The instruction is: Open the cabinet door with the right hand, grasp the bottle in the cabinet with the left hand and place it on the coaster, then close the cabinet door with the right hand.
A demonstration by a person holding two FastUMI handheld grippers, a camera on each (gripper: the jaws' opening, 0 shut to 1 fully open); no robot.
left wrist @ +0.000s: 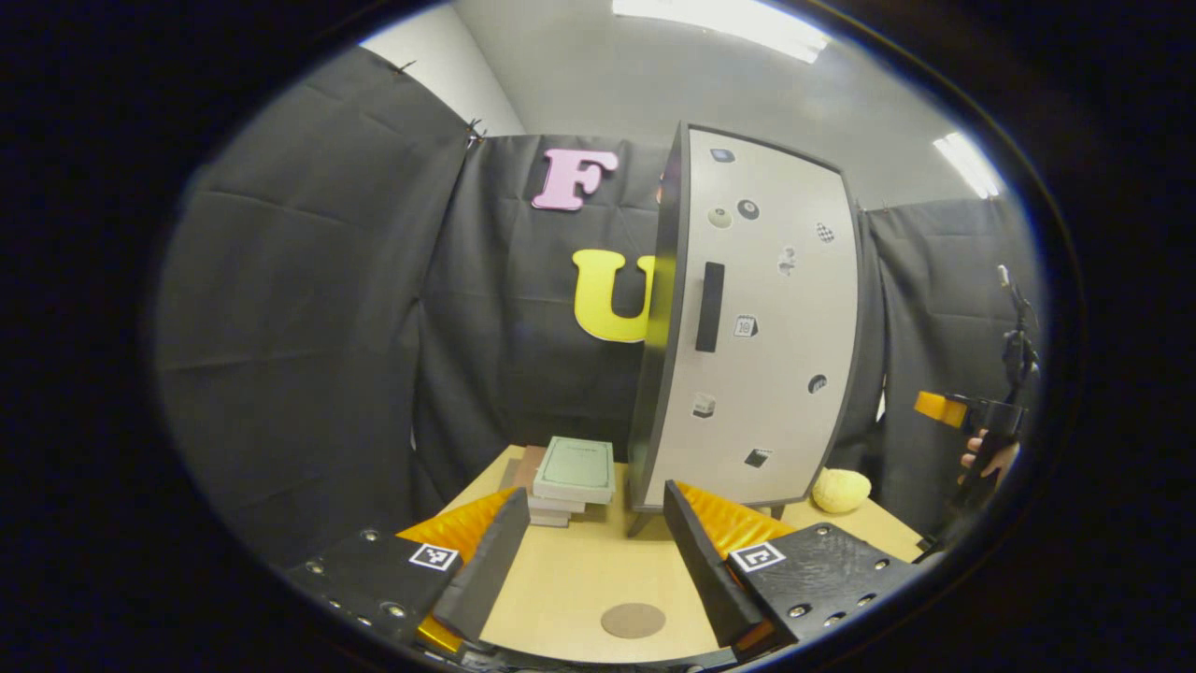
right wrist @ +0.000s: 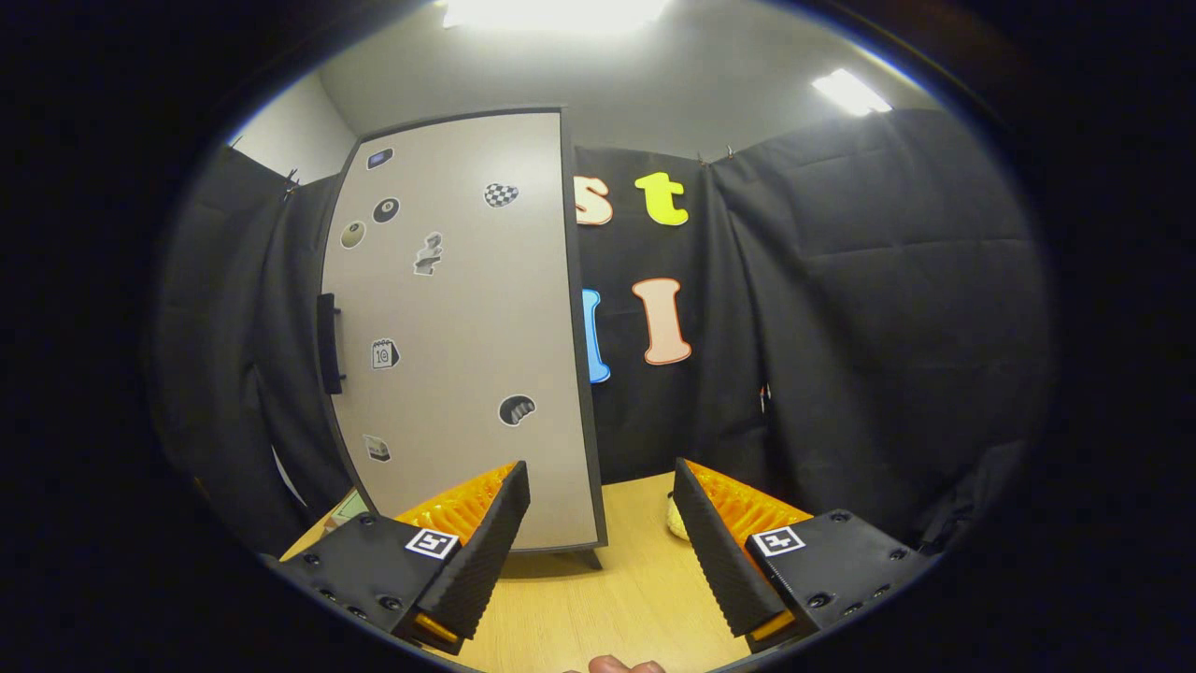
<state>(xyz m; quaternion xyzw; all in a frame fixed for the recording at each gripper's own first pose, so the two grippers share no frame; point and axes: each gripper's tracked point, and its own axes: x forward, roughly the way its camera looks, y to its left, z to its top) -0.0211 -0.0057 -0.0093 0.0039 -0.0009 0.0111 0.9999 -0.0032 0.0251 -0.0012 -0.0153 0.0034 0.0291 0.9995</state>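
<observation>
Cabinet door (right wrist: 458, 327) shut, upright on table (right wrist: 635, 579); its vertical handle (right wrist: 327, 344) lies up-left of the right gripper (right wrist: 598, 533), jaws spread, empty. Left gripper (left wrist: 593, 551) also spread, empty, above coaster (left wrist: 633, 620). Bottle unseen behind door. Left gripper view adds books (left wrist: 572, 477) beside cabinet.

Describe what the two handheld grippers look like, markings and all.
Each gripper, left gripper and right gripper, has two wedge-shaped fingers with ribbed inner faces, mounted on black blocks dotted with screws. Every block carries a small square black-and-white tag. In the left gripper view, a hand grips the other gripper's dark handle.
</observation>
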